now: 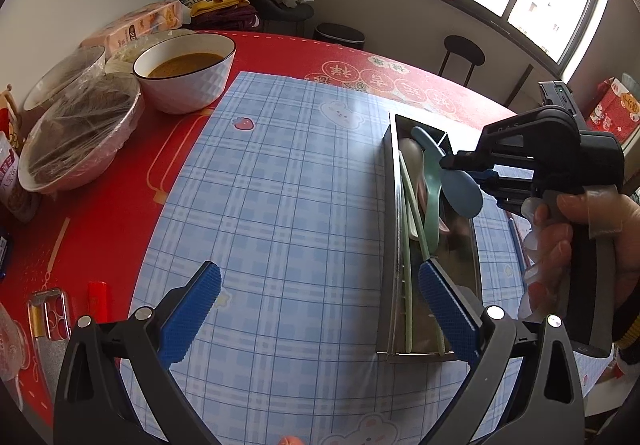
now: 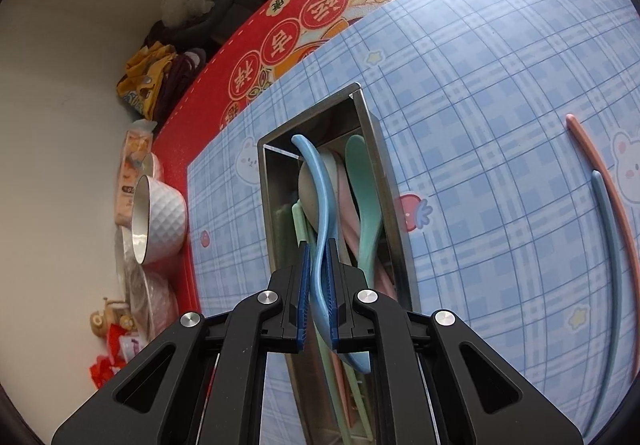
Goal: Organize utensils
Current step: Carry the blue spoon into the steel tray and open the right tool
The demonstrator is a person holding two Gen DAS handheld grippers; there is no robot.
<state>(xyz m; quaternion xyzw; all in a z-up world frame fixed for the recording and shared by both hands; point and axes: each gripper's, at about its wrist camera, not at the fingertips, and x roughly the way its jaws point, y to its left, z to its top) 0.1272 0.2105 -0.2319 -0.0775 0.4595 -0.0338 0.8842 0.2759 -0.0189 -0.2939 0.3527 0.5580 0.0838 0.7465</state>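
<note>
A steel utensil tray (image 1: 390,205) (image 2: 394,181) stands on the blue plaid mat. It holds a green spoon (image 2: 362,181), a beige spoon (image 2: 308,185), pink utensils and green chopsticks (image 1: 408,229). My right gripper (image 2: 319,257) (image 1: 466,169) is shut on a blue spoon (image 2: 320,205) (image 1: 460,191) and holds it over the tray. My left gripper (image 1: 320,285) is open and empty, low over the mat, its right finger by the tray's near end. A pink chopstick (image 2: 592,153) and a blue chopstick (image 2: 610,229) lie on the mat right of the tray.
A white bowl of brown sauce (image 1: 186,71) (image 2: 158,217), wrapped bowls (image 1: 80,133) and packets (image 1: 136,25) stand at the table's left. A red lighter (image 1: 98,299) and a metal case (image 1: 50,313) lie near the left gripper. A stool (image 1: 464,53) stands beyond the red tablecloth (image 1: 100,205).
</note>
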